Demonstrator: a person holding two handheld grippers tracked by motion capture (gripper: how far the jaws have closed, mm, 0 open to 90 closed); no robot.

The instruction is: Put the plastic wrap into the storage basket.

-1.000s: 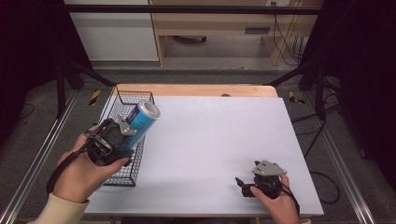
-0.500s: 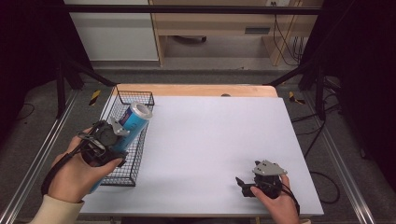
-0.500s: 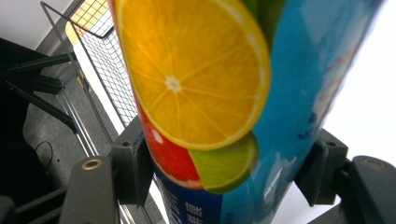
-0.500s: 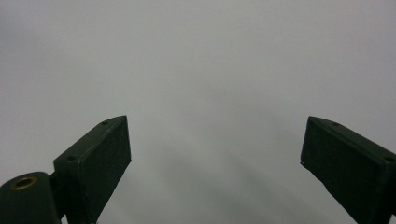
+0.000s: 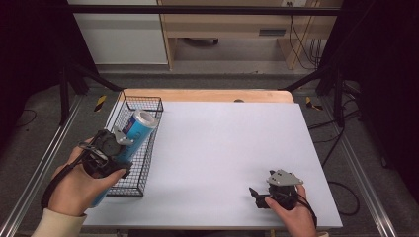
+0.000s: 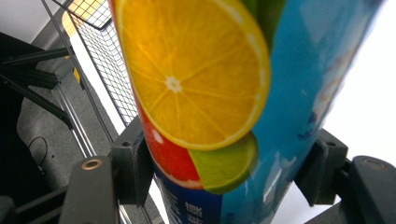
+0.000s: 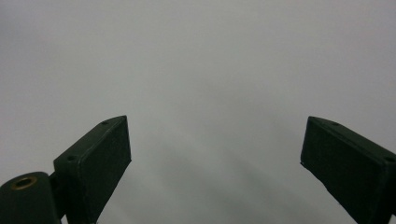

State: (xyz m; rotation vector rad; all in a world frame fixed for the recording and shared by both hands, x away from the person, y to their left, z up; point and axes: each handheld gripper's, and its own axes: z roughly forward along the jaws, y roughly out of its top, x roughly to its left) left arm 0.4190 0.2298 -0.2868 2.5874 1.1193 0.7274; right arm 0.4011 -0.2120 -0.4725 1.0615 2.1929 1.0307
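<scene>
Left gripper (image 5: 111,148) clamped on blue can (image 5: 136,127), tilted over wire basket (image 5: 143,101) at tabletop's left edge; right gripper (image 5: 261,192) spread, empty, near front-right corner; could slip, clipping basket rim.

The left gripper (image 5: 114,148) has carried the can (image 5: 132,129) toward 7 o'clock and lower, over the basket (image 5: 148,150).

The blue can (image 6: 261,121) carries white print at six o'clock in the left gripper view, perhaps digits, too blurred to read. Above it sit pictures of citrus slices. No other lettering is legible.
</scene>
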